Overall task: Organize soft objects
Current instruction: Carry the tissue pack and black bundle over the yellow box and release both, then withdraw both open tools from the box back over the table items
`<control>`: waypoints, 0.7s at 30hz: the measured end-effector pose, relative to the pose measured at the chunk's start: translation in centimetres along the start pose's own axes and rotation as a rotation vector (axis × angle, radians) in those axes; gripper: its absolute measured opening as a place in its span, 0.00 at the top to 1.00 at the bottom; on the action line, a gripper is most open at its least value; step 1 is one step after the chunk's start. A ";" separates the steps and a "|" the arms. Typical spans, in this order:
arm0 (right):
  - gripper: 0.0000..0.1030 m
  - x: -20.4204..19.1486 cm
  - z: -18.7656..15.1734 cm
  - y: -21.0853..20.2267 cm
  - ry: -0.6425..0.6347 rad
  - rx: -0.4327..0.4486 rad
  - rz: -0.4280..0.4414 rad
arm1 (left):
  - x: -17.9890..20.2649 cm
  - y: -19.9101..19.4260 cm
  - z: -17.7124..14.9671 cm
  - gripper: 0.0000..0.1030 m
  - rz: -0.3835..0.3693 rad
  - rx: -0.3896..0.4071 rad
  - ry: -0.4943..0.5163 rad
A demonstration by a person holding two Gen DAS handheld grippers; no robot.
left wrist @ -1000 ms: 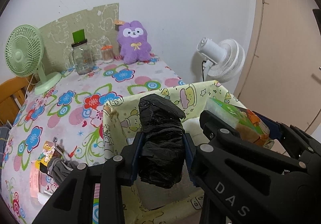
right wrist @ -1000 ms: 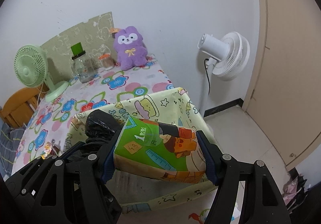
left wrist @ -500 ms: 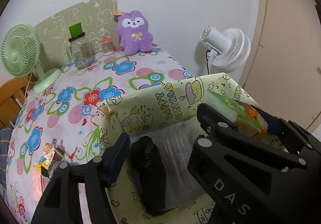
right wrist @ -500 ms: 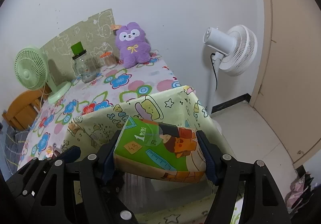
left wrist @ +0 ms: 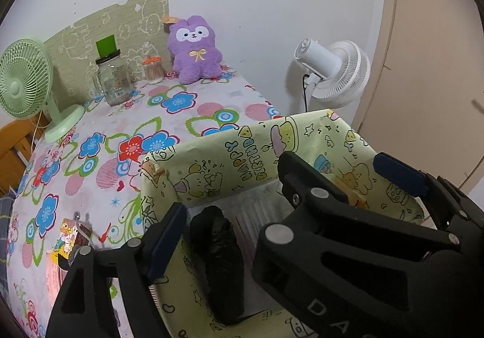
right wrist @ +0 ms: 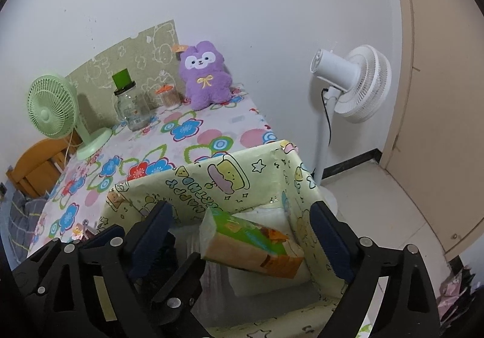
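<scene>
A yellow-green cartoon-print box stands at the table's near right corner; it also shows in the right wrist view. A black plastic bundle lies inside it on the left. My left gripper is open above the bundle, apart from it. A green and orange tissue pack lies tilted inside the box on the right. My right gripper is open around it, its pads apart from it.
A purple plush sits at the table's back by the wall, with a glass jar, a small swab jar and a green desk fan. A white standing fan stands right of the table. Small items lie near the table's front left.
My left gripper opened and dropped the black bundle into the box. My right gripper opened and let the tissue pack fall into the box.
</scene>
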State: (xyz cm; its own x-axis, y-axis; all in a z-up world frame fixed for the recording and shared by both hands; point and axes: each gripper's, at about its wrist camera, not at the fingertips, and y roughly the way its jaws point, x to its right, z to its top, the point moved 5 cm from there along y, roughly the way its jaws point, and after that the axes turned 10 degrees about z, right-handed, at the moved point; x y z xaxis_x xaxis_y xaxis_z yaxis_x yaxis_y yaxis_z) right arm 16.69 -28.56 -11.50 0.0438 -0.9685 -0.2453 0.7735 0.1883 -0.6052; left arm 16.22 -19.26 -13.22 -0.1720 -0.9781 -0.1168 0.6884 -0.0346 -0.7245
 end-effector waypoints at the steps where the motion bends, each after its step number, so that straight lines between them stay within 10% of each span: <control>1: 0.08 0.0 0.0 -0.2 -0.001 0.001 -0.002 | 0.0 -0.2 0.0 0.17 0.002 0.004 0.000; 21: 0.07 -2.4 -0.4 -4.6 -0.038 0.046 -0.025 | -1.4 -4.3 -0.6 0.05 0.027 0.076 -0.009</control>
State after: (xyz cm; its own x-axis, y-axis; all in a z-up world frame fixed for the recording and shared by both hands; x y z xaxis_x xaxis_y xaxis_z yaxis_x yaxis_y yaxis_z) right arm 12.78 -27.05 -8.46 0.0470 -0.9785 -0.2008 0.8029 0.1566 -0.5752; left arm 13.08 -17.64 -10.35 -0.1468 -0.9807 -0.1292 0.7443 -0.0234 -0.6675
